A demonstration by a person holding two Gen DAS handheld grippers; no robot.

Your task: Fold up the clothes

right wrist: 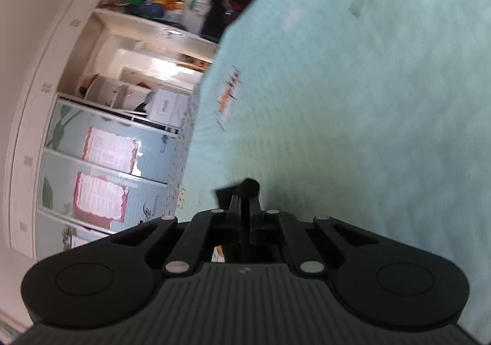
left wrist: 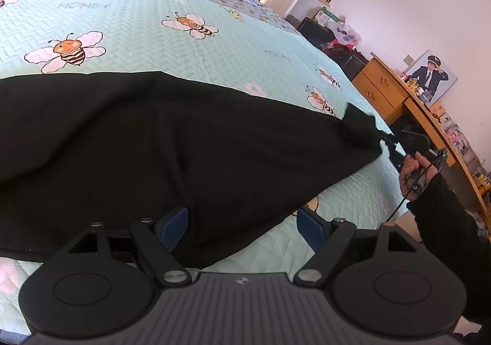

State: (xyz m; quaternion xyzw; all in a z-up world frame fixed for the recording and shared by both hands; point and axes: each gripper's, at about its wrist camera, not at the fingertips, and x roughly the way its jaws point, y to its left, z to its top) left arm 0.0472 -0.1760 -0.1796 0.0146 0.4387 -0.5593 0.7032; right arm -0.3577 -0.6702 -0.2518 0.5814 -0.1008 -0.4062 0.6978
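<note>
The large black fabric garment is spread flat across the near side of the bed, lying on a mint-green quilted bedspread printed with cartoon bees. One corner of that cloth runs out to the far right, where it rises into a little peak at the edge of the bed.

And there is the right gripper, meeting that peaked corner; in its own blurred wrist view its black fingers are pressed tight together, jaws clenched. A scrap of dark cloth seems to stick out beside the tips, though the blur leaves it uncertain, so I cannot say for sure that the corner is pinched. The person's right hand wraps the handle, a dark sleeve trailing back from it, a thin black cable hanging below.

Down at the near hem, the left gripper sits with its blue-padded fingers spread wide apart, released, the garment's lower edge lying between them and neither pad pressing on it.

Beyond the bed on the right, a long wooden desk runs along the wall. At the back, a white wardrobe with open shelves stands past the bedspread.
</note>
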